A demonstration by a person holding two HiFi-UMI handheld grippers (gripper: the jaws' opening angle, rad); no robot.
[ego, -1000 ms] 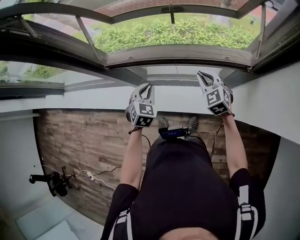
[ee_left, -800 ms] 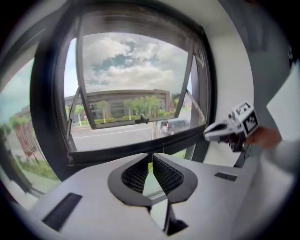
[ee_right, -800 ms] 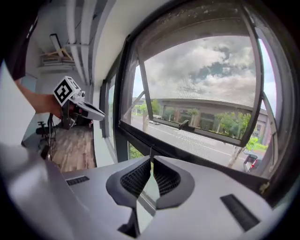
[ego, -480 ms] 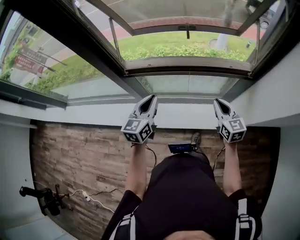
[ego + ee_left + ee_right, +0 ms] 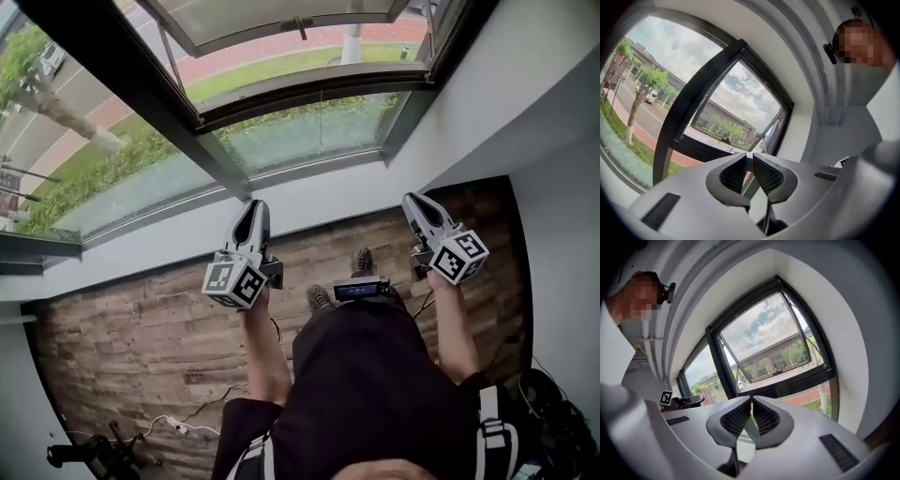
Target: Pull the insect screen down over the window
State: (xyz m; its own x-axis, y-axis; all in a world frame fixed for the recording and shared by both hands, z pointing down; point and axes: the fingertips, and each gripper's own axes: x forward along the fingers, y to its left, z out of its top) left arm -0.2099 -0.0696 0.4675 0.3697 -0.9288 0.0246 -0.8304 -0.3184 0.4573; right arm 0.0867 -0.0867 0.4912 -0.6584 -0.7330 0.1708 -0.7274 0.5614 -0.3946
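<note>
A dark-framed window (image 5: 141, 89) fills the top of the head view, its sash (image 5: 281, 19) tilted open outward. I cannot make out the insect screen or its pull bar in any view. The left gripper (image 5: 253, 208) hangs in the air in front of the white sill (image 5: 319, 199), with its jaws nearly together and nothing between them. The right gripper (image 5: 413, 200) is level with it, further right, shut and empty. In the left gripper view the left gripper (image 5: 749, 155) points at the open sash (image 5: 740, 103). In the right gripper view the right gripper (image 5: 751, 399) points at the same window (image 5: 768, 343).
A white wall (image 5: 525, 94) closes the window recess on the right. Below lies a wooden floor (image 5: 141, 328) with a black stand (image 5: 94, 455) and a white cable (image 5: 187, 422) at the lower left. Black gear (image 5: 548, 403) sits at the lower right.
Both grippers have rolled and shifted, and they now sit lower in the picture and further apart. The head view has swung, so the window slants to the upper left and the right wall shows.
</note>
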